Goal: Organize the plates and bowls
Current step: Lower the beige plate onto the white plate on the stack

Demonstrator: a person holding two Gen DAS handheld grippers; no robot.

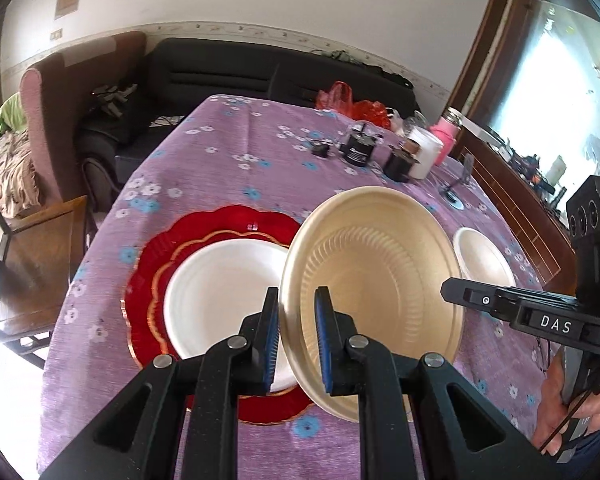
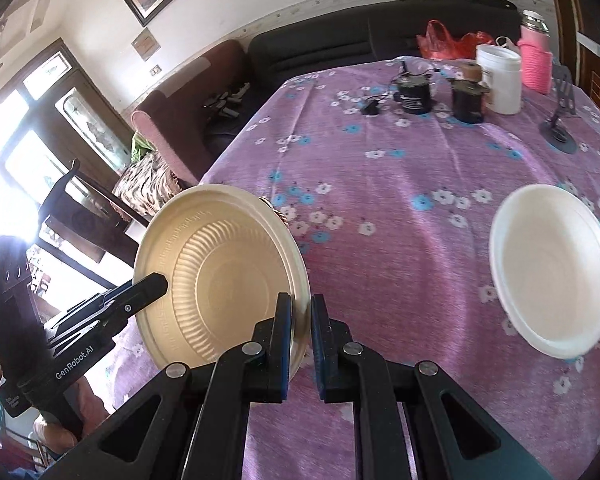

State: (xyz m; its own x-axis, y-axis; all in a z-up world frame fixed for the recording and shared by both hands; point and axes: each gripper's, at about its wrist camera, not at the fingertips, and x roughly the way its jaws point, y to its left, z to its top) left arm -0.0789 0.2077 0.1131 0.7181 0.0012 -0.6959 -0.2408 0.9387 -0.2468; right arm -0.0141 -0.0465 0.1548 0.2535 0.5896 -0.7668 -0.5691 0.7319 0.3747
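Both grippers are pinching the gold bowl (image 1: 372, 296) by opposite rim edges, holding it tilted above the bench (image 1: 228, 152): the left gripper (image 1: 296, 340) with jaws closed on its near-left rim, the right gripper (image 2: 301, 344) with jaws closed on its right rim. The white plate (image 1: 224, 300) on the red plate (image 1: 152, 256) is lying just left and below, the white bowl (image 2: 552, 272) sitting well right with open cloth between.

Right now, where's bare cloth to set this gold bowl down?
Bare cloth lies between the red plate and the jars, and before the white bowl. The far right corner by the jars is crowded.
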